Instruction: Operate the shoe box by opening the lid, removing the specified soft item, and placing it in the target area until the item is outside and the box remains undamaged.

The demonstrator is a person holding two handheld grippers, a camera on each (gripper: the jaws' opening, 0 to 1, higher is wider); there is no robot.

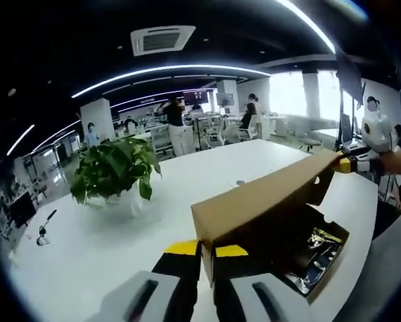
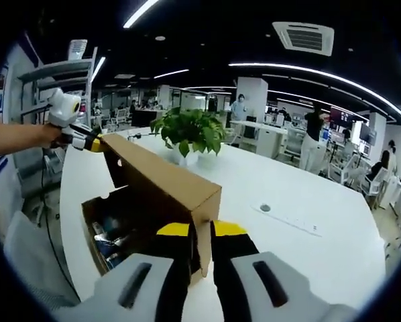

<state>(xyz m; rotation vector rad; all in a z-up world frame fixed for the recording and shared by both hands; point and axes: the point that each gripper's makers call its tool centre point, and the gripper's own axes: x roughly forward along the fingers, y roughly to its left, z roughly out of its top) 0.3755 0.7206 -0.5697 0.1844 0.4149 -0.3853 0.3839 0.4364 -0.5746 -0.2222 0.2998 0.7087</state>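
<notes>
In the left gripper view we find the left gripper (image 1: 207, 253) at the near edge, its yellow-tipped jaws clamped on the near corner of the raised lid (image 1: 267, 196). The lid stands up from the box (image 1: 321, 251), which rests on the white table (image 1: 86, 255) at right. Dark contents (image 1: 316, 249) lie inside; we cannot make them out, possibly wrapped shoes. The right gripper (image 1: 347, 163) pinches the lid's far corner. A potted plant (image 1: 115, 169) stands at left, apart from the box.

In the right gripper view we find the right gripper (image 2: 200, 231) closed on the lid's (image 2: 161, 178) near corner. The left gripper (image 2: 93, 142) grips the far corner. The open box (image 2: 93, 215) sits at left, with the plant (image 2: 189, 131) farther off.
</notes>
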